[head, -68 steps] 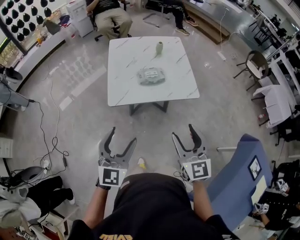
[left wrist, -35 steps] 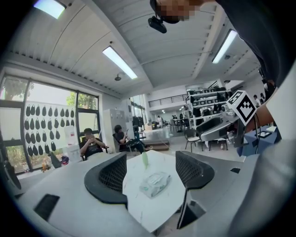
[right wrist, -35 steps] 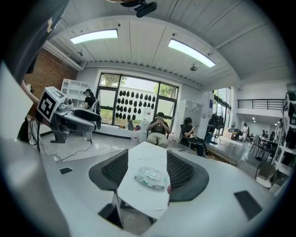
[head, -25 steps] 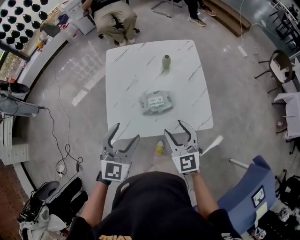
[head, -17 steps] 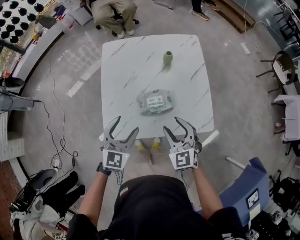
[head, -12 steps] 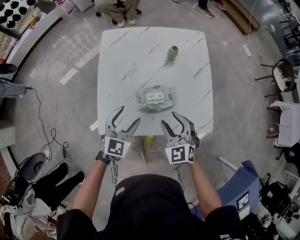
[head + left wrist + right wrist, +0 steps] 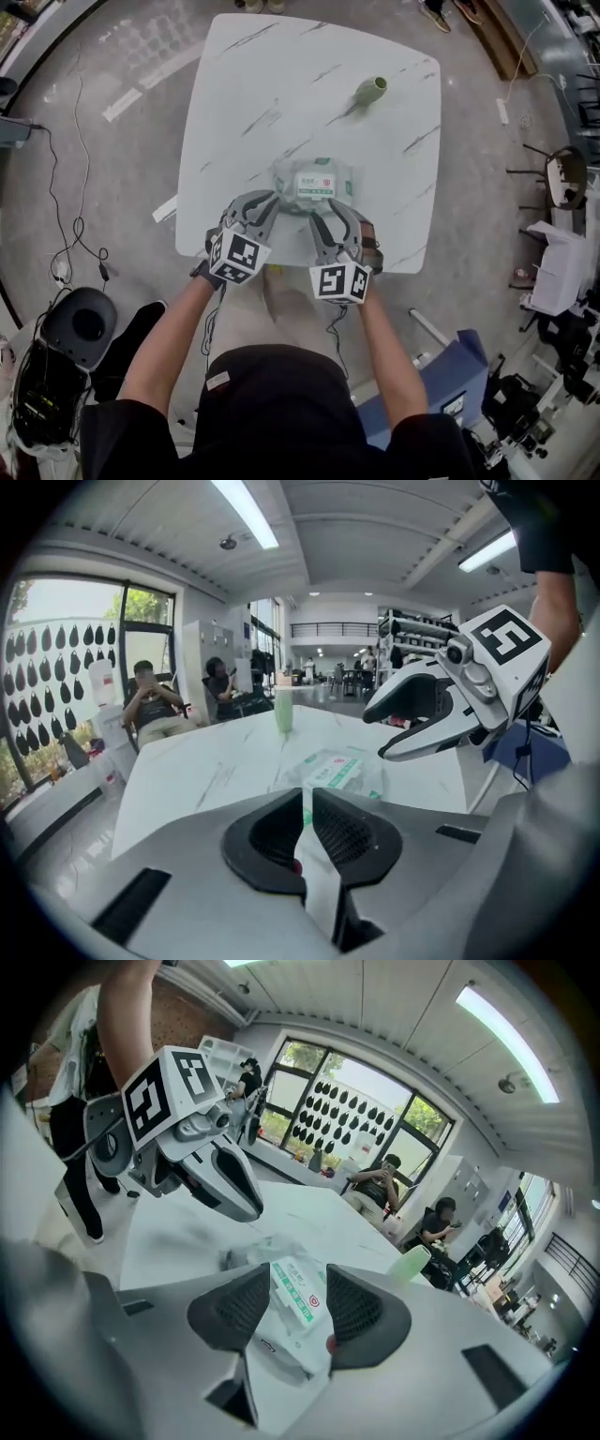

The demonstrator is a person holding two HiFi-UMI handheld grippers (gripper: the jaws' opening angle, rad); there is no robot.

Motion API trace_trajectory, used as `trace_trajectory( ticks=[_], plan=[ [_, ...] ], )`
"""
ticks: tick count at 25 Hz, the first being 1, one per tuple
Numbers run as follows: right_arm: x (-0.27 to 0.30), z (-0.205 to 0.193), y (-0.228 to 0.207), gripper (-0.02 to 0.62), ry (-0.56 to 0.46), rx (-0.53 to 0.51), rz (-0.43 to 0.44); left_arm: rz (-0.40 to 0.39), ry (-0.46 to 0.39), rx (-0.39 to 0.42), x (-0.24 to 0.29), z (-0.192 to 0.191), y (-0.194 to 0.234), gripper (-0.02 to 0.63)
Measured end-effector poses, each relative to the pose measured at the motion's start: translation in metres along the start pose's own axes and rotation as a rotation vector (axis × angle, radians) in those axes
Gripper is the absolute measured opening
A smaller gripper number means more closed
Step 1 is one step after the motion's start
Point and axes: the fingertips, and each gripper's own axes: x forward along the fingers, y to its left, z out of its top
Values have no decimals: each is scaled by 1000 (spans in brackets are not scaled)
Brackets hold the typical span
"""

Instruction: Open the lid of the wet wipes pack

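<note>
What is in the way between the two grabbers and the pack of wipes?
Nothing visible. The wet wipes pack lies on bare table just ahead of the left gripper and right gripper; the green vase stands far behind it. Both grippers' jaws have just been closing, with nothing between them.

- A black short-sleeved top (image 7: 281,412), with a small white label (image 7: 217,380) near its left shoulder.
- Beige trousers (image 7: 292,314).
- A dark band (image 7: 201,273) on the left wrist.
- The left tool (image 7: 266,200) has grey curved fingers and a white cube (image 7: 236,258) printed with black square markers.
- The right tool (image 7: 330,214) has the same grey build and its own marker cube (image 7: 339,281).
- Black ribbed pads (image 7: 349,836) line the inner jaw faces.
- A thin dark cable (image 7: 334,328) trails from the right tool.
- Both tools' jaws have just been closing, the left pair almost together and the right pair wider, with nothing pressed between them.
</note>
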Motion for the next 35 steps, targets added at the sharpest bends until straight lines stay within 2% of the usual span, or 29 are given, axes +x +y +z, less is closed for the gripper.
trace_trajectory(
  ticks=[2, 9, 12, 14, 17, 20, 23, 24, 29, 35],
  plan=[
    [10, -8, 2, 176, 17, -16, 7, -6, 7, -27, 9, -5, 0, 19],
    [31, -30, 11, 164, 63, -110, 52, -82, 77, -6, 34, -18, -16, 18],
    [40, -37, 18, 156, 77, -178, 69, -99, 117, -45, 42, -26, -16, 18],
    [45, -39, 21, 152, 79, -227, 63, -115, 143, -67, 46, -30, -16, 18],
    [50, -39, 22, 143, 78, -294, 42, -125, 169, -42, 51, -33, -17, 18],
    [53, -41, 27, 111, 81, -357, 43, -121, 174, -42, 53, -34, -18, 18],
    [55, -46, 37, 25, 78, -437, 31, -112, 172, -98, 54, -35, -17, 18],
    [55, -48, 39, 19, 76, -453, 19, -110, 177, -113, 55, -36, -17, 18],
    [55, -47, 41, 17, 95, -451, 15, -112, 198, -140, 55, -37, -17, 18],
    [54, -46, 38, 15, 104, -438, 0, -91, 209, -123, 56, -37, -19, 18]
  ],
)
